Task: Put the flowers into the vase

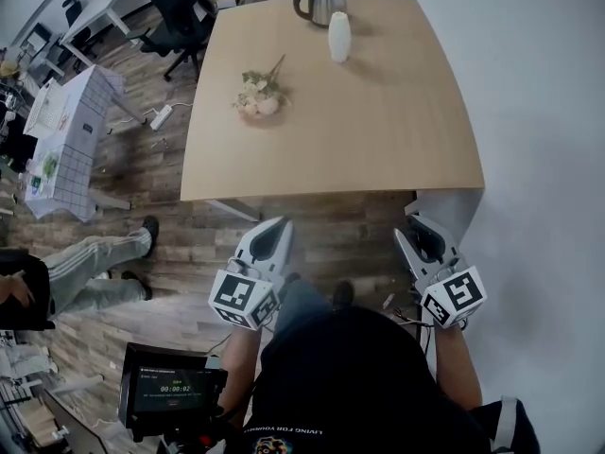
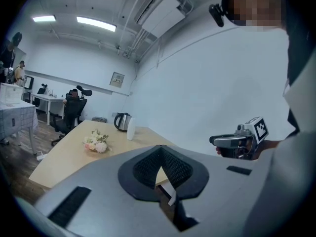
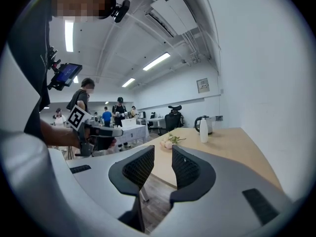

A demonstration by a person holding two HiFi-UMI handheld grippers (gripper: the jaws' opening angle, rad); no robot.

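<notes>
Nearest the body, the left gripper (image 1: 280, 225) and the right gripper (image 1: 412, 227) are held side by side and well apart, each pointed ahead and a little downward. In its own view the left gripper's jaws are seen closed tip to tip, and nothing is pinched between the black ribbed pads (image 2: 148, 164). The right gripper's jaws are seen narrowly parted, with a slim gap between the pads (image 3: 138, 168), and nothing is held there either. A marker cube (image 1: 243, 298) is carried at the back of the left tool.

Both tools are kept short of the table (image 1: 378, 130), over the wooden floor (image 1: 189, 244). The table's near edge is seen just ahead of the jaw tips, and its near right corner lies just in front of the right gripper.

Further ahead, the flowers (image 1: 260, 96) are found lying flat on the tabletop. This small pale bunch with its stem is placed nearly straight in front of the left gripper and ahead-left of the right one. Beyond them, roughly between the lines of the two tools and nearer the far edge, the white vase (image 1: 339, 37) is seen standing upright, well apart from the flowers. A metal kettle (image 1: 324, 1) is placed just behind the vase, at the far edge. An office chair (image 1: 180, 8) is made out far off to the left gripper's left.
</notes>
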